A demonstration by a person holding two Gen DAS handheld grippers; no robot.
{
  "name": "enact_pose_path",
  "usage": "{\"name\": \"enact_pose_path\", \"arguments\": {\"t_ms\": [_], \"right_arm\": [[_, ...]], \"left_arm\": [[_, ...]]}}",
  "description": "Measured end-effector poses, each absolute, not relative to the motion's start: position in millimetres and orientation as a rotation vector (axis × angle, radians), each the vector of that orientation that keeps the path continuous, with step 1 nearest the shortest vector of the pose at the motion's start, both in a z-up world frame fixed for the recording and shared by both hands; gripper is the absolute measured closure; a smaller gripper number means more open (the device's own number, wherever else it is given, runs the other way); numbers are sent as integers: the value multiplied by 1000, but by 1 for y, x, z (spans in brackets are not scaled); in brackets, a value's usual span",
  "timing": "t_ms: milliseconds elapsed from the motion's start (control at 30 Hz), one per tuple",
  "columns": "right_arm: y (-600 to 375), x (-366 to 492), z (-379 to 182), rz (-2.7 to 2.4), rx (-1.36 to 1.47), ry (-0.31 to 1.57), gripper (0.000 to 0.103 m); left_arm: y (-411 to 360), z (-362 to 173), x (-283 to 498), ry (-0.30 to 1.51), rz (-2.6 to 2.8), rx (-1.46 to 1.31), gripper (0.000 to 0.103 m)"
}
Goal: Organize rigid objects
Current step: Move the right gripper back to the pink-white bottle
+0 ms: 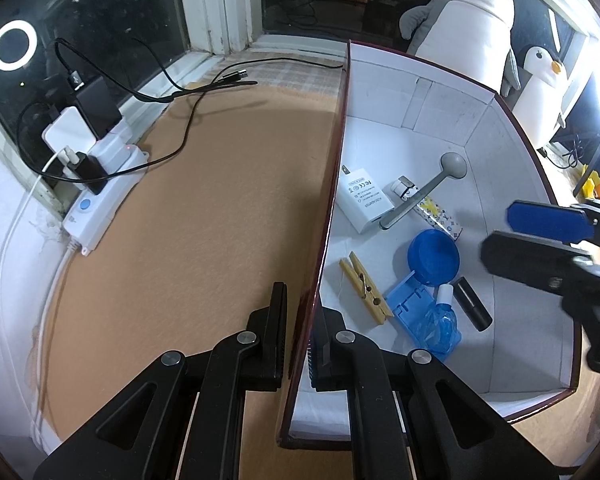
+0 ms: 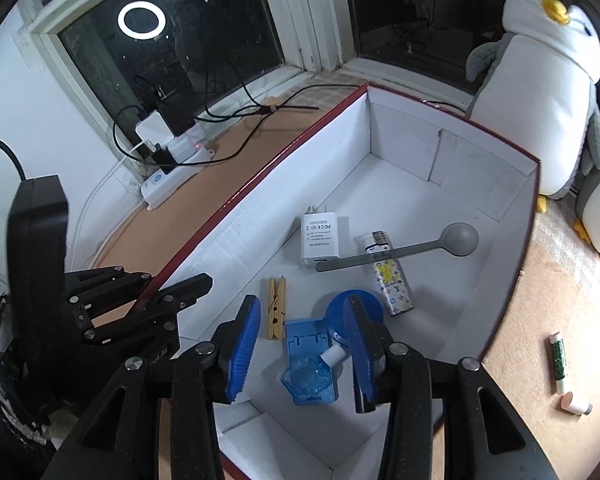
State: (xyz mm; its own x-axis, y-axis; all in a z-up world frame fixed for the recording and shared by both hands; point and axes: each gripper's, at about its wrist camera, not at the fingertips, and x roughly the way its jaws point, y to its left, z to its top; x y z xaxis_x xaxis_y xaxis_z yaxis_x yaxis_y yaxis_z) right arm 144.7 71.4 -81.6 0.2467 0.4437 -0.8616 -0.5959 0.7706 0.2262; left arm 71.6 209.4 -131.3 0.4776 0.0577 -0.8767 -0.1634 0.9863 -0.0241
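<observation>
Open right tongs [image 2: 302, 350] hang over a white box [image 2: 496, 240] holding a blue case [image 2: 306, 364], clothespin [image 2: 277, 307], charger [image 2: 319, 240] and spoon [image 2: 400, 252].

Inside the box [image 2: 452, 184], the blue cap [image 2: 340, 312] is partly hidden behind a finger of the right gripper [image 2: 306, 350], and in this right wrist view the black tube [image 1: 472, 304] lying beside that cap cannot be seen at all. The print on the white charger [image 2: 319, 242] near the box's left wall is too small to read. Beyond the box's far wall, the large plush penguin [image 1: 466, 20] is cut off at the picture's top edge.
</observation>
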Motion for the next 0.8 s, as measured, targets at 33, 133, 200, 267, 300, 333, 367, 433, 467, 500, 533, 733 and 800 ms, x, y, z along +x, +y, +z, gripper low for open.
{"name": "enact_pose_path", "arguments": {"t_ms": [33,133,200,267,300,333,367,433,467,500,533,733,800], "right_arm": [[68,143,-79,708,-149,1106,58],[57,139,-71,696,-126,1079,55],[48,136,-65,684,-114,1059,54],[39,134,-61,680,-96,1045,52],[33,131,-58,675,-88,1035,50],[29,130,-56,671,-88,1028,50],[24,127,-54,662,-92,1016,50],[16,123,-51,644,-102,1000,49],[11,122,-49,636,-104,994,49],[6,120,-48,626,-104,989,49],[-1,119,-47,616,-101,984,48],[-37,117,-46,551,-97,969,43],[-50,118,-48,525,-93,968,41]], "left_arm": [[209,-130,71,1065,136,-109,96],[208,-128,69,1062,137,-101,96],[207,-127,67,1063,138,-98,96],[206,-126,66,1063,139,-94,95],[206,-125,65,1064,140,-92,95],[206,-125,64,1064,141,-91,95],[206,-125,64,1065,143,-92,95],[206,-124,62,1066,146,-93,95],[206,-124,61,1067,148,-91,95],[206,-123,60,1068,148,-90,95],[205,-123,60,1068,148,-88,94],[201,-118,55,1064,153,-72,89],[200,-116,53,1060,156,-69,86]]}}
